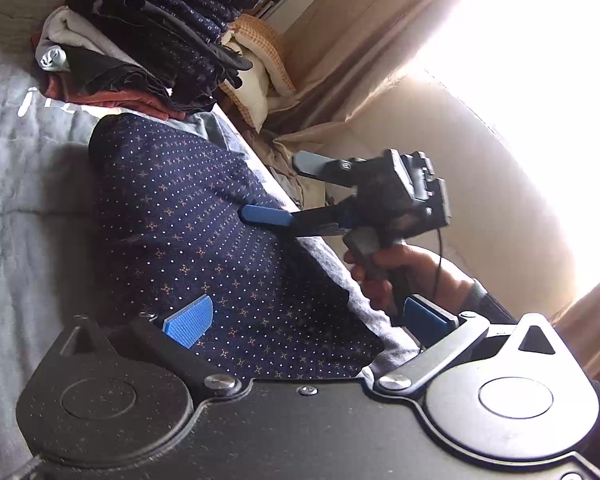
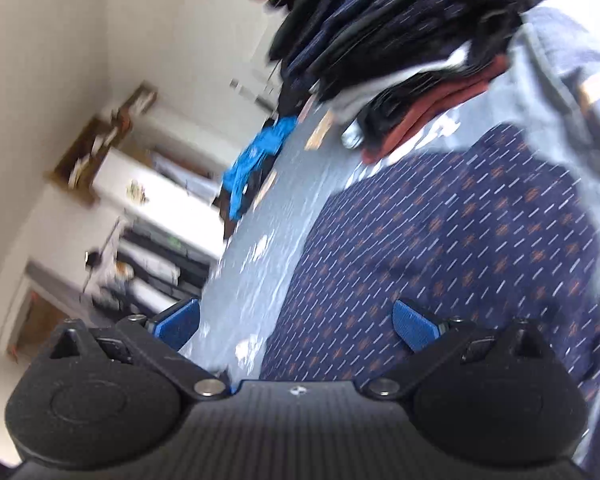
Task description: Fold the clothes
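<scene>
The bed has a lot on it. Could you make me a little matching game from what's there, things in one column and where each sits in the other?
Things:
1. navy patterned garment
2. pile of clothes
3. grey blanket
4. bright blue cloth

Places:
A. covering the bed
B. spread flat near both grippers
C. off the bed, by the shelves
D. stacked beyond the garment

Pairs: 1-B, 2-D, 3-A, 4-C

Cloth, plastic and metal
Navy dotted garment (image 1: 204,216) is matt woven cloth; grey bedcover (image 1: 16,184) soft, quilted; blue pads (image 1: 190,322) ribbed; screws (image 1: 220,382) shiny metal.
</scene>
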